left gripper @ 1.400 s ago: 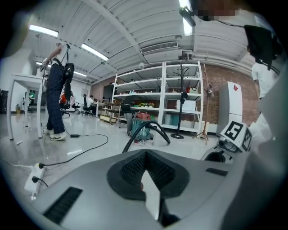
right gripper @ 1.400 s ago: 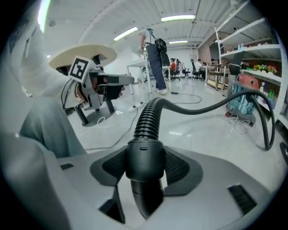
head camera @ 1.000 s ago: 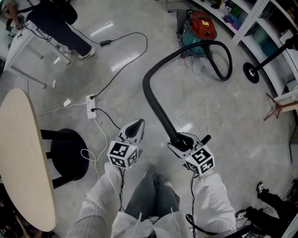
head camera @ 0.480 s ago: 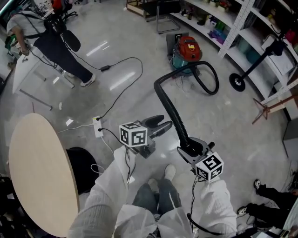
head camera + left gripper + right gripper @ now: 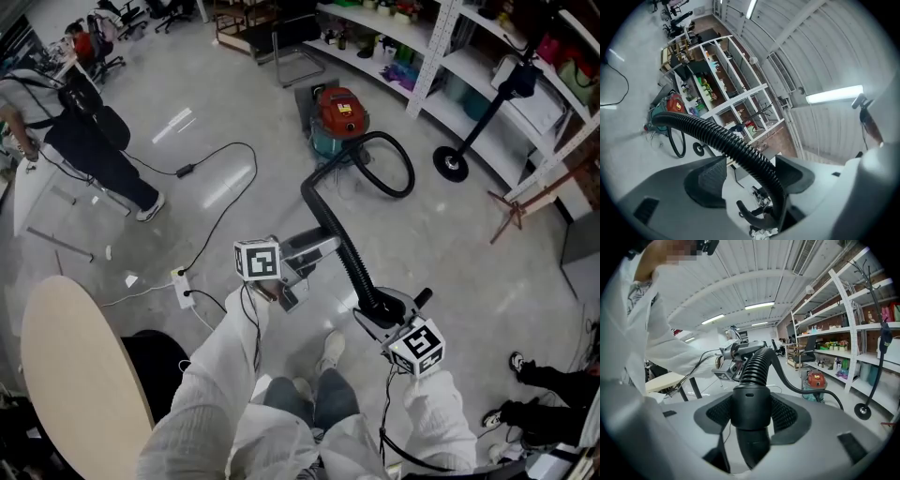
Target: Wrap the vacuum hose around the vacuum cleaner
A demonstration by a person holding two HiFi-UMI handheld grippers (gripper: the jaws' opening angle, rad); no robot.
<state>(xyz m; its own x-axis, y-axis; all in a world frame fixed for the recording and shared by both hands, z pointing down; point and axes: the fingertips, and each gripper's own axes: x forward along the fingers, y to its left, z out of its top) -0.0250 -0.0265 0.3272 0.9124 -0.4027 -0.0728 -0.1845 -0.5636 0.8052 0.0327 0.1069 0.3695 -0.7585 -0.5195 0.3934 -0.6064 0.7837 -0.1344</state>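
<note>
- Your left gripper (image 5: 314, 248) has just been opening and its jaws now stand wide apart. The vacuum hose (image 5: 328, 220) runs between them, but the pads are not squeezing it.
- A second ago this gripper hung closed and empty, off to the side of the hose. It has since swung in toward your right gripper and straddled the ribbed section just ahead of it.
- Your right gripper (image 5: 380, 305) is clamped on the smooth black cuff (image 5: 750, 401) at the hose's free end. Both grippers have come up, so the near stretch of hose has lifted off the floor.
- My judgement is that you are set to take a second hold. No wrapping has started yet.
- The vacuum cleaner (image 5: 336, 117) sits well ahead of both grippers. The hose loops on the floor beside it, then arches back to your right gripper.
- Count: one vacuum cleaner, one hose, two grippers.
- Also in view are one round table (image 5: 66, 375) behind and left of your left gripper and one power strip (image 5: 183, 286) on the floor to its left.
</note>
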